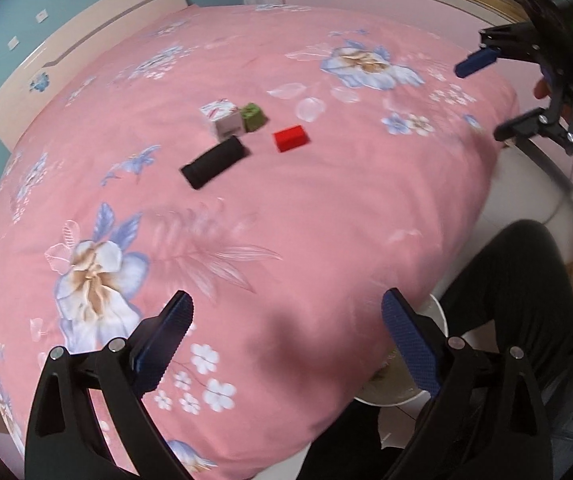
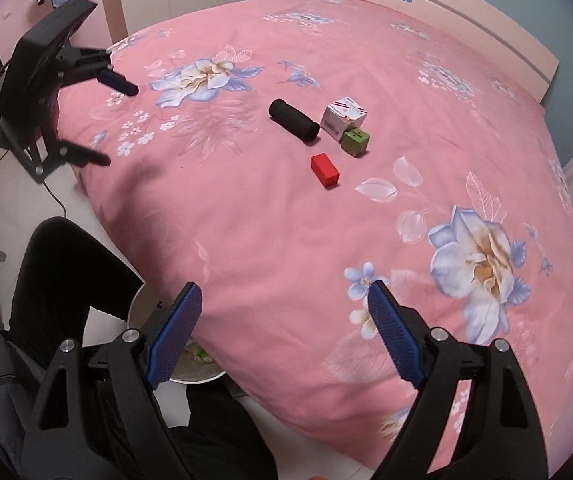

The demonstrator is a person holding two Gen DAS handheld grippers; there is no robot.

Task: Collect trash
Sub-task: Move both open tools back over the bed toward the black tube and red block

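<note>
Together on the pink floral bedspread lie a black fabric cylinder, a white cardboard box with unreadable red print, a green cube and, nearer, a red block. Left gripper and right gripper hover near the bed edge, both spread wide, holding nothing, above a white bin.

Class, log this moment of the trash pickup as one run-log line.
left gripper: open, empty | right gripper: open, empty | on bed: black roll, white box, green cube, red box | bin: by bed
</note>
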